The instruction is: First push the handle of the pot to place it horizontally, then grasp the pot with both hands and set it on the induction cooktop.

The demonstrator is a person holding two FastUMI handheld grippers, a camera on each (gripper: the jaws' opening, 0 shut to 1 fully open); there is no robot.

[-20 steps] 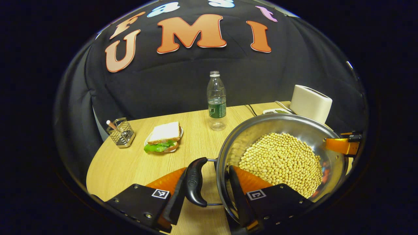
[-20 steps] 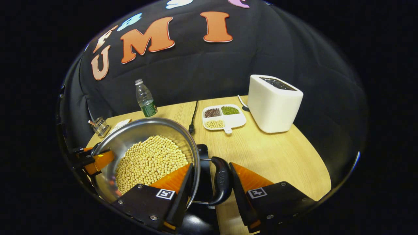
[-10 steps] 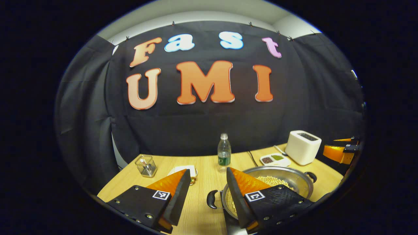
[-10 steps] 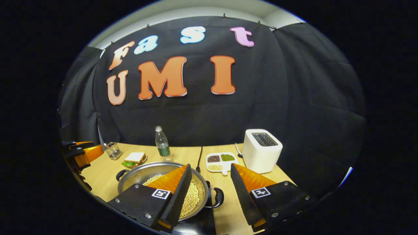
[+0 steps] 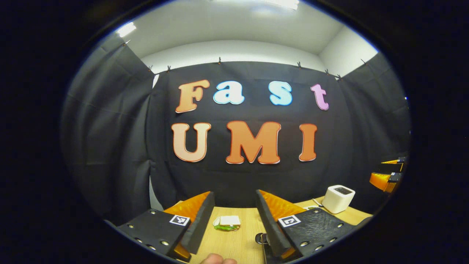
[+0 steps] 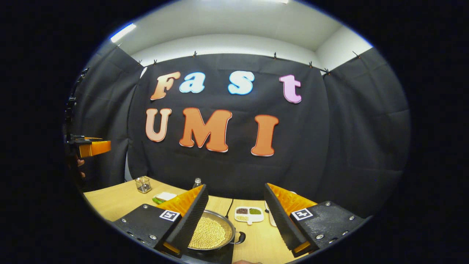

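The steel pot full of soybeans sits on the black induction cooktop, far below, in the right gripper view. One dark side handle points right. My right gripper is open and empty, high above the pot and well back from it. My left gripper is also open and empty, raised high. Just a bit of the pot's other handle peeks out by its right finger. The left gripper also appears at the far left of the right gripper view, and the right gripper at the far right of the left gripper view.
On the wooden table stand a wire holder, a sandwich, a water bottle, a divided tray of beans and a white toaster. A fingertip shows at the bottom edge.
Both grippers have let go of the pot's handles and pulled up and back. The pot stays on the cooktop and now looks small and far below.
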